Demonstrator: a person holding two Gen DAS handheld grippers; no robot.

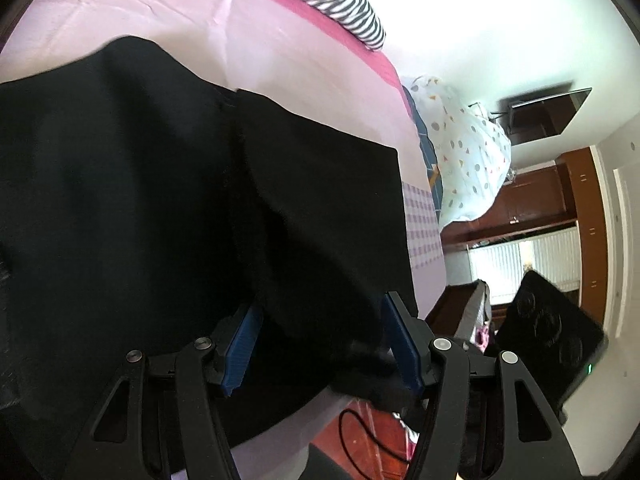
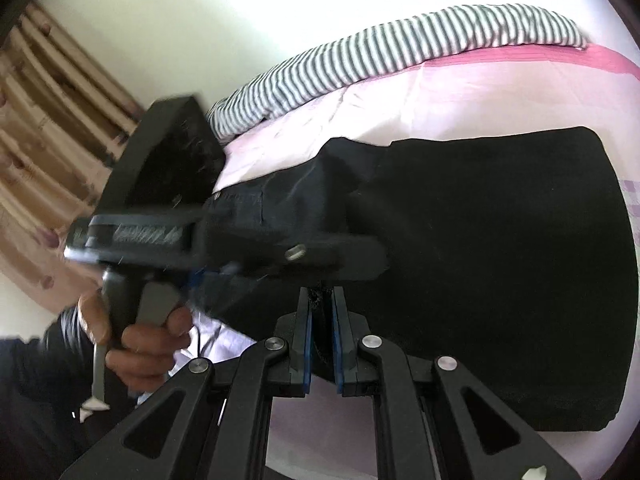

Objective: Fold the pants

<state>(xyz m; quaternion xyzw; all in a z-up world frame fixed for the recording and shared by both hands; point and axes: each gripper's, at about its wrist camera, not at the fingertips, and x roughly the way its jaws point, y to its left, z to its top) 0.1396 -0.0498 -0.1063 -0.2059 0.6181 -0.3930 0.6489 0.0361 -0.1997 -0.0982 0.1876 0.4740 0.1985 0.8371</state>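
Your right tongs [image 2: 320,320] pinch a fold of the soft black pants [image 2: 500,260]; your left tongs [image 1: 320,344] stand wide over that matte cloth on the pink bed sheet [image 1: 280,60].

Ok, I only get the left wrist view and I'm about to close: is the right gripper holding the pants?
Observer: Yes, the right gripper is shut on a pinch of the black pants.
Operator: Where on them?
Observer: At the edge nearest its camera, just beside the body of the left gripper.
Operator: Is anything else close by?
Observer: Only the person's hand, wrapped around the left gripper's handle, left of the pinch.
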